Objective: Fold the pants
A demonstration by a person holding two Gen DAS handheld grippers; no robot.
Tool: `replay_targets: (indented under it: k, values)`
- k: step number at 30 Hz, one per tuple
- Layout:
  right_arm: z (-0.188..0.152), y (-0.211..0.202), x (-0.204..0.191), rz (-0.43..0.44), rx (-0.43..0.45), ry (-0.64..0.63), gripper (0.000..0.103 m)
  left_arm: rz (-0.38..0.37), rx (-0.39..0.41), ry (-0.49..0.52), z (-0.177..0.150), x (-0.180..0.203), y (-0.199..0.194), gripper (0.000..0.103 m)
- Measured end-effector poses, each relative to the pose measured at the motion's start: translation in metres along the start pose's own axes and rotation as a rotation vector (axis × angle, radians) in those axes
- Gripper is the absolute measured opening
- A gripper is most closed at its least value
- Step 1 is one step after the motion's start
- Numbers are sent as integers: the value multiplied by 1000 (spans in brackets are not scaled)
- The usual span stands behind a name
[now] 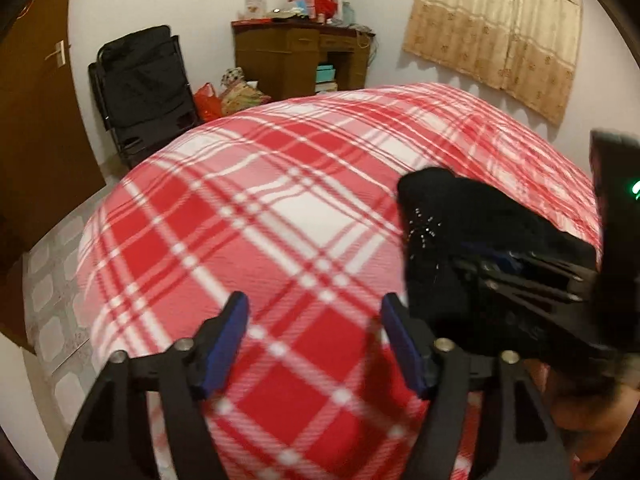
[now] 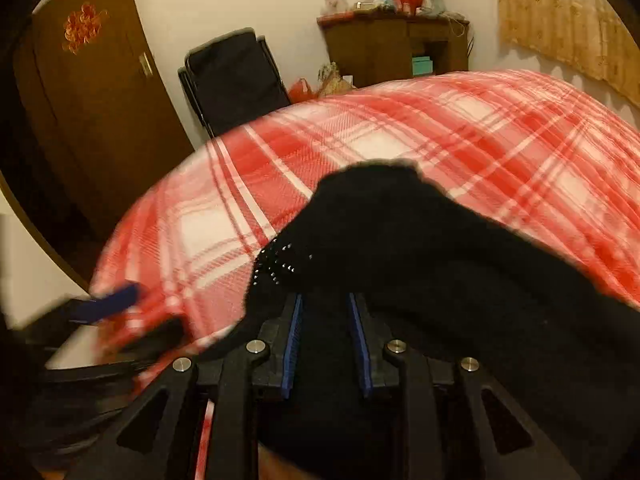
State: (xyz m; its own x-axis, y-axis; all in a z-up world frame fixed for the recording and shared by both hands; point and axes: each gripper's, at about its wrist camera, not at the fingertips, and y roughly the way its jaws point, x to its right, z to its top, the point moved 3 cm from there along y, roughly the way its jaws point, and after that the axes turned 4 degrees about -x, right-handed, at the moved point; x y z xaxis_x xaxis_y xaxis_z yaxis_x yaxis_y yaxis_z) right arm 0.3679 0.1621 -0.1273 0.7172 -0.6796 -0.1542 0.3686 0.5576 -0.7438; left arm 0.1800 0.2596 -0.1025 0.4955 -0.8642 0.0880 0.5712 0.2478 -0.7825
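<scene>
The black pants (image 2: 420,240), with small shiny studs, are bunched over a bed with a red and white plaid blanket (image 2: 500,136). My right gripper (image 2: 325,300) is shut on a thick fold of the pants and holds it above the blanket; the fabric drapes over the fingers. In the left wrist view the pants (image 1: 448,240) hang at the right from the right gripper (image 1: 532,276). My left gripper (image 1: 314,304) is open and empty above the blanket (image 1: 240,220), just left of the pants. It also shows blurred at the left of the right wrist view (image 2: 108,304).
A black folding chair (image 1: 144,88) stands beyond the bed by a brown door (image 1: 36,128). A wooden desk (image 1: 300,56) with clutter and bags beside it stands against the far wall. A beige curtain (image 1: 500,28) hangs at the right. Tiled floor (image 1: 52,300) lies left of the bed.
</scene>
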Motion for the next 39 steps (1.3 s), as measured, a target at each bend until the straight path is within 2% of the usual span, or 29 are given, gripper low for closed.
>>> replay_targets:
  k: [3,5,7,8,10,11,13,16,19,20,21,22,23,24,26,27,28,32,35,37,39]
  values:
    - [7,4,14,70,5,122,26,4,14,-12,2,-7,-1,74]
    - [6,0,15,80,18,156,26,-2,11,-24,5,-5,0,77]
    - [3,-20,6,63,50,140,26,-43,4,-33,6,-2,-3,78]
    - [1,-33,3,84,69,150,26,-70,10,-37,7,-1,-6,78]
    - [-5,-62,7,143,146,195,26,-111,44,-42,11,1,-14,78]
    - [-10,-71,11,141,170,208,26,-128,79,-36,15,5,-19,78]
    - [-23,-96,21,65,182,218,26,-142,136,-2,22,16,-27,79]
    - [-50,-121,40,-104,170,181,26,-173,193,81,31,41,-35,79]
    - [-78,-131,65,-250,110,174,26,-175,245,133,38,66,-30,79]
    - [-93,-128,78,-288,57,197,26,-161,228,143,39,73,-21,80]
    - [-101,-126,87,-285,19,221,26,-129,193,154,37,77,-12,81]
    - [-111,-127,92,-250,22,243,26,-48,122,164,34,78,2,81]
    - [-117,-134,93,-216,60,259,26,45,35,170,27,74,18,81]
    - [-121,-137,95,-188,64,286,26,64,-18,155,17,65,26,83]
    - [-125,-138,95,-170,82,323,26,19,41,113,6,51,16,86]
    - [-124,-135,94,-176,90,324,26,46,41,121,2,46,12,97]
    - [-123,-132,92,-188,99,316,26,53,43,119,0,42,10,101]
    - [-122,-127,81,-273,115,247,26,-10,32,-3,-3,8,-3,103]
    - [-121,-130,81,-294,116,238,26,20,33,-109,-6,-15,-11,103]
    - [-125,-145,77,-286,158,303,26,6,19,-125,-12,-17,-12,103]
    - [-131,-162,69,-237,219,367,32,9,30,-104,-19,-15,-18,103]
